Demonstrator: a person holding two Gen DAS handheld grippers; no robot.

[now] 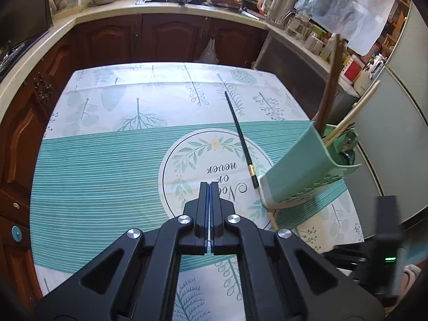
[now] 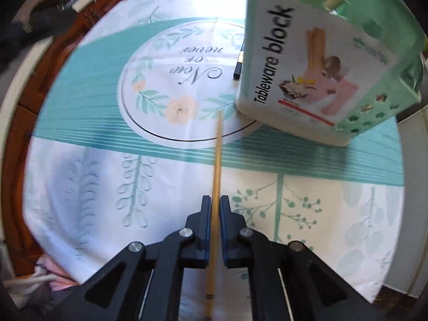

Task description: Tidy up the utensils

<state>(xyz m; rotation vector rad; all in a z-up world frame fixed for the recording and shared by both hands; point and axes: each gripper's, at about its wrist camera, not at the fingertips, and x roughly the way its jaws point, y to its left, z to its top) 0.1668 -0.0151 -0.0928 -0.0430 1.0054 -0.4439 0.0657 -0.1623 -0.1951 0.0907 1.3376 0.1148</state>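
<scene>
Nearest my lens, my left gripper [image 1: 208, 187] was shut tight on nothing, poised over the worktop [image 1: 107, 160] with its leafy cloth, I judged so it could go for the black chopstick [image 1: 240, 139] lying loose ahead and to its right, its gold-banded end just beside the base of the green holder [image 1: 294, 171]. That holder stood at the cloth's right side, already carrying a brown utensil [image 1: 330, 91] and pale sticks [image 1: 355, 112] upright. My right gripper [image 2: 215, 200] had its jaws nearly together on the bamboo chopstick [image 2: 217, 160], which lay flat with its far tip close to the holder's foot. The holder's tall wall stood between that chopstick and the openings on top, so I reckoned it needed lifting clear first.
</scene>
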